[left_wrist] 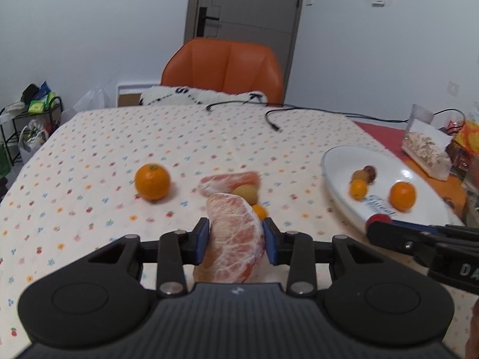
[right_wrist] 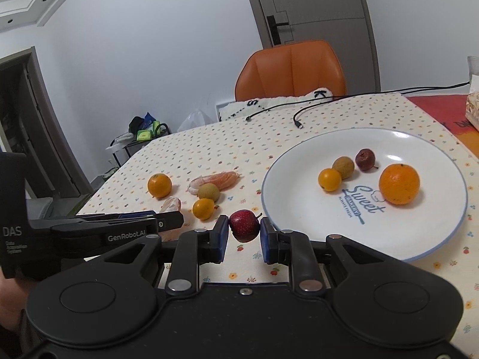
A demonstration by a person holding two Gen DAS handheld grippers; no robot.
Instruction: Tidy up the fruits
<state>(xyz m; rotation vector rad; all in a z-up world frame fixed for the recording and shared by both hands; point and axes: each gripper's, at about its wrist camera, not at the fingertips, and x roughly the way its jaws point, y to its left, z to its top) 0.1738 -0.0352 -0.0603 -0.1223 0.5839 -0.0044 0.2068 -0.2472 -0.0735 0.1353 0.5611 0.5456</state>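
Nearest the left wrist camera, the left gripper (left_wrist: pixel 236 233) has its blue pads pressed against both sides of a peeled pomelo segment (left_wrist: pixel 235 236), pale pink with white membrane, which stands on edge between the jaws. From the right wrist view that segment (right_wrist: pixel 171 204) shows only as a pale tip above the left gripper's fingers (right_wrist: pixel 167 220), just above the flowered tablecloth (left_wrist: pixel 89 149).

Going left to right across the table: a whole orange (left_wrist: pixel 152 181) sits alone on the cloth, well apart from the rest. Next lies a second peeled segment (left_wrist: pixel 229 183), flat on the cloth, with a greenish-brown round fruit (left_wrist: pixel 245 194) touching its near edge. Just beside that is a small orange kumquat (left_wrist: pixel 260 211), partly hidden behind the held segment.

Further right, the right gripper (right_wrist: pixel 245 229) is clamped on a small red fruit (right_wrist: pixel 244 225) with a short stem, held at the near-left rim of the white plate (right_wrist: pixel 419 239); whether it touches the cloth I cannot tell. On the plate lie a kumquat (right_wrist: pixel 329 179), a greenish-brown fruit (right_wrist: pixel 343 167) touching it, a dark wrinkled red fruit (right_wrist: pixel 365 159) and a larger orange (right_wrist: pixel 399 183), above blue lettering reading "Sweet"
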